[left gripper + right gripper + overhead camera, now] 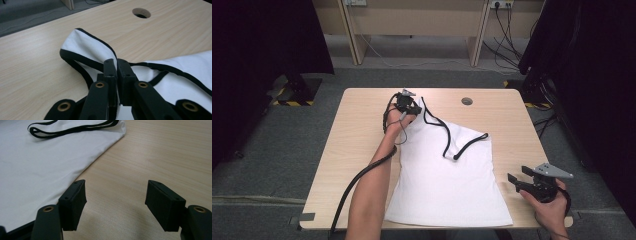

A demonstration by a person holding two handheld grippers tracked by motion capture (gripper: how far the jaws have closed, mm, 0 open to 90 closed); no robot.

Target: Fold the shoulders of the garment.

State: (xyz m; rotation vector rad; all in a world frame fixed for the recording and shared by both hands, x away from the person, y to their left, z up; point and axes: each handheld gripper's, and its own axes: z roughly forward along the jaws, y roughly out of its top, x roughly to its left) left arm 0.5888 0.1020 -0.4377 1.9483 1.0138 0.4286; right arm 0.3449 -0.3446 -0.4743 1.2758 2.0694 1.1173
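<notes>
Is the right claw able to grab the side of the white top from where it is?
Probably yes. The right claw is open, just beside the white top's edge, with bare table between and nothing in the way.

A lab or recording workroom: a bare pale wood-laminate surface [357,150] with a round cable hole [467,101] stands on grey carpet [272,145], black curtains [267,45] on both sides, and beyond it wall sockets [501,4] with trailing black cables [504,40].

Left tongs [411,107] far forward, jaws pinched together, right tongs [517,181] near, jaws apart
</notes>
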